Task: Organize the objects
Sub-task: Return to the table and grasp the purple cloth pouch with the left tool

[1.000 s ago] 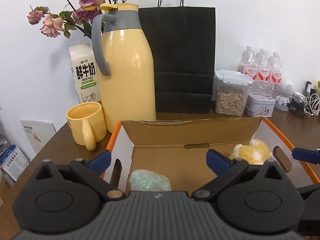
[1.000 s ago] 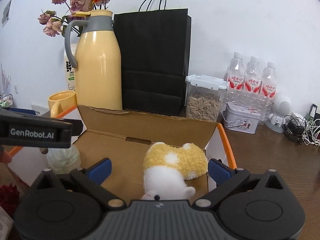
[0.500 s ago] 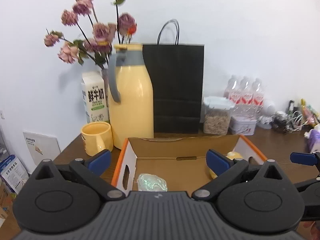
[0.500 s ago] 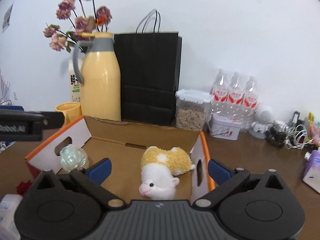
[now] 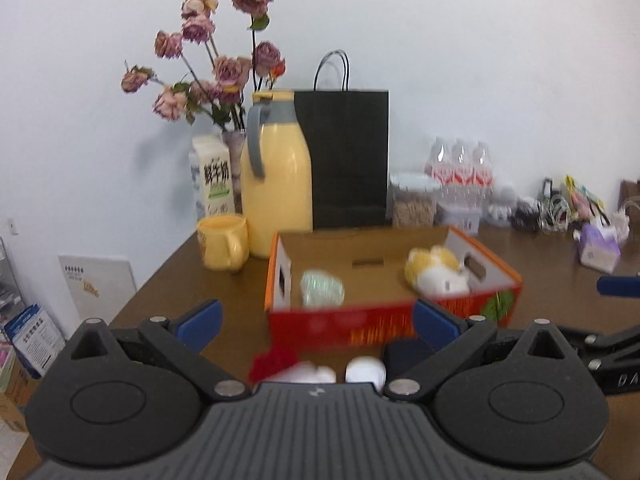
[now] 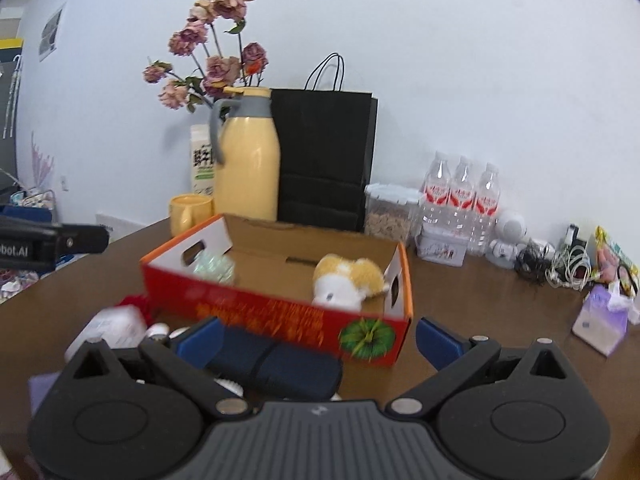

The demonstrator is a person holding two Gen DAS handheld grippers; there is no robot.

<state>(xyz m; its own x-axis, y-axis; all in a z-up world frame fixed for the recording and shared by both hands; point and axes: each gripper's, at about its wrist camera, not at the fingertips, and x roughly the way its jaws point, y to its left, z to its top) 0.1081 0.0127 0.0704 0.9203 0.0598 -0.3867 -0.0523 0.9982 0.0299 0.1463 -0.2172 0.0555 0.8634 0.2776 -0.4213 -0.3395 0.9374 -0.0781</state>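
**Box holds two items; both tools released**

The box (image 6: 280,312) sits on the brown surface (image 6: 480,320). Inside it, a plush (image 6: 348,280) lies at the right end and a pale ball (image 6: 214,266) at the left. A dark pouch (image 6: 276,368) lies just in front of the box. The left tool (image 5: 316,320) and right tool (image 6: 318,336) both hang spread and empty. A jug (image 5: 276,184) stands behind.
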